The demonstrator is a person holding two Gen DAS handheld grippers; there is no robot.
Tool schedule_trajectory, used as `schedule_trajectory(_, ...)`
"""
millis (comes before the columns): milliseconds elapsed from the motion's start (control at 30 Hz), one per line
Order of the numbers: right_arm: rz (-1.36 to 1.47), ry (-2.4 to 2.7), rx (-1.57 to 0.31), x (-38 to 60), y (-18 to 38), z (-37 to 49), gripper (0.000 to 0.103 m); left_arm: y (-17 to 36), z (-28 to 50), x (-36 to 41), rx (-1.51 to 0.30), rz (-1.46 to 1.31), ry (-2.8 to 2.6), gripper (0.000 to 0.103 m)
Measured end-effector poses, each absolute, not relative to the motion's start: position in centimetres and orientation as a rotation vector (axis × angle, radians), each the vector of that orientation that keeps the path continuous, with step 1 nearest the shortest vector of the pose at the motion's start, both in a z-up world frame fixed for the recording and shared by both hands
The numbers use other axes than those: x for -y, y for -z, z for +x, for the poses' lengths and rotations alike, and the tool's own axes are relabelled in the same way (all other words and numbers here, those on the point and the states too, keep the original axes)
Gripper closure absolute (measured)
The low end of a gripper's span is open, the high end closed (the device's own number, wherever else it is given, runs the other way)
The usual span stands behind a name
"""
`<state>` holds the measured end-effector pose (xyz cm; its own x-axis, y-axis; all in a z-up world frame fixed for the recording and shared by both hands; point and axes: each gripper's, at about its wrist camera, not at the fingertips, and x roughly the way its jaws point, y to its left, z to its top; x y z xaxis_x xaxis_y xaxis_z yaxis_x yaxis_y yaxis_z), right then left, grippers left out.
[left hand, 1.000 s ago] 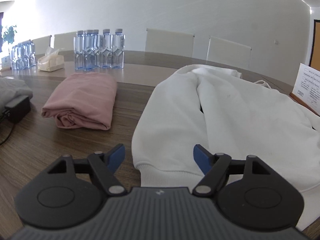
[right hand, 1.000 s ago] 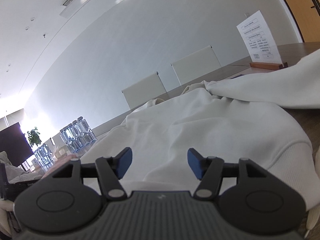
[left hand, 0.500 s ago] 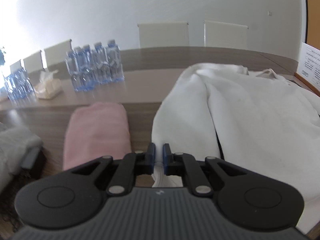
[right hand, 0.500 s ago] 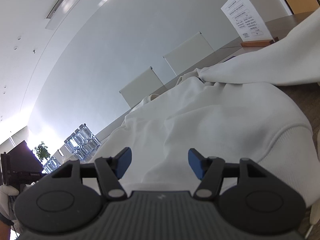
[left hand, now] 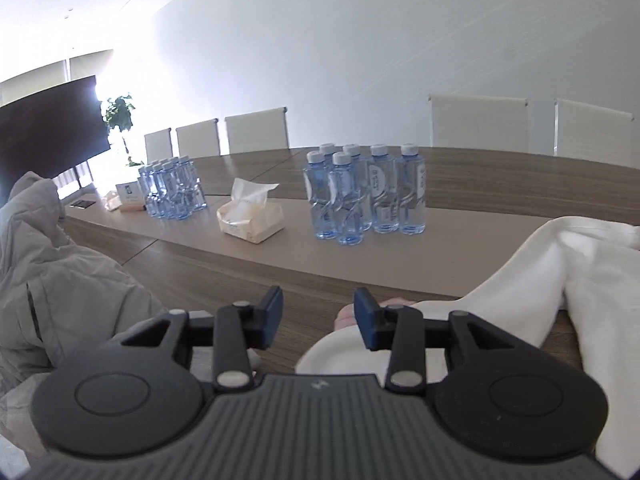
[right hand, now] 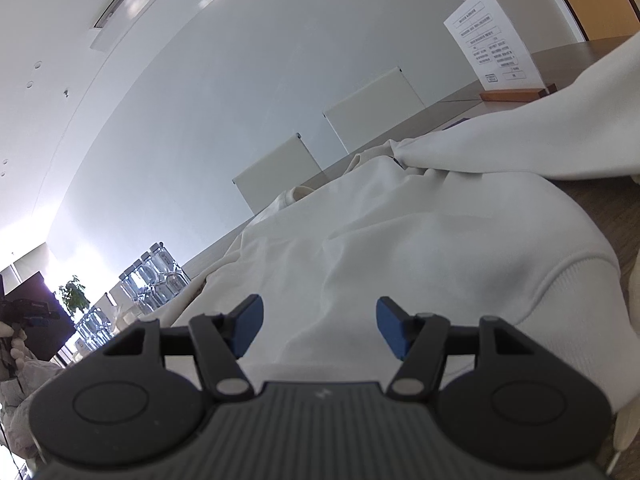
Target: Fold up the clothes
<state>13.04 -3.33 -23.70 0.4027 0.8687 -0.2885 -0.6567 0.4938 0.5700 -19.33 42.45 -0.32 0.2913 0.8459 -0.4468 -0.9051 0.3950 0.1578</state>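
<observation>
A white sweatshirt (left hand: 568, 280) lies spread on the wooden table (left hand: 480, 188), right of my left gripper (left hand: 319, 312). That gripper is open, with only table showing between its blue pads; a fold of white cloth lies just below its right finger. A sliver of pink garment (left hand: 345, 316) peeks out beside that finger. In the right wrist view the sweatshirt (right hand: 400, 240) fills the middle, its ribbed hem (right hand: 576, 280) at the right. My right gripper (right hand: 320, 324) hovers open over the sweatshirt's near edge, holding nothing.
A grey padded jacket (left hand: 60, 280) is heaped at the left. Two clusters of water bottles (left hand: 362, 196) (left hand: 172, 190) and a tissue pack (left hand: 250, 220) stand further back. Chairs (left hand: 478, 124) line the far side. A paper sign (right hand: 494, 46) stands at the far right.
My left gripper was shut on the sweatshirt's hem half a second ago; now it is open and has swung left, leaving white cloth nearer the pink garment. The right gripper has barely moved.
</observation>
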Motion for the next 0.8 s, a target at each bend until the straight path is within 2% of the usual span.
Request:
schedule_trajectory(67, 0.387, -0.993, -0.597, 3.2, 23.6, 12.8, 0.034, 0.2, -20.0, -40.8, -0.476, -0.133, -1.107, 0.054)
schedule_trajectory(267, 0.296, -0.993, -0.528, 2.5, 23.0, 11.4, 0.034, 3.9, -19.8, -33.1, -0.366, -0.211, -0.907, 0.045)
schedule_trajectory(400, 0.247, -1.002, -0.515, 2.1, 22.8, 11.0, 0.034, 8.8, -18.0, -27.3, -0.285, -0.349, -0.731, 0.044)
schedule_trajectory(533, 0.211, -1.02, -0.517, 2.0, 22.6, 11.2, 0.034, 13.2, -13.7, -24.0, -0.333, -0.429, -0.602, 0.044)
schedule_trajectory(800, 0.229, -1.012, -0.527, 2.9, 22.8, 12.1, 0.034, 15.7, -11.1, -22.9, -0.423, -0.369, -0.633, 0.042)
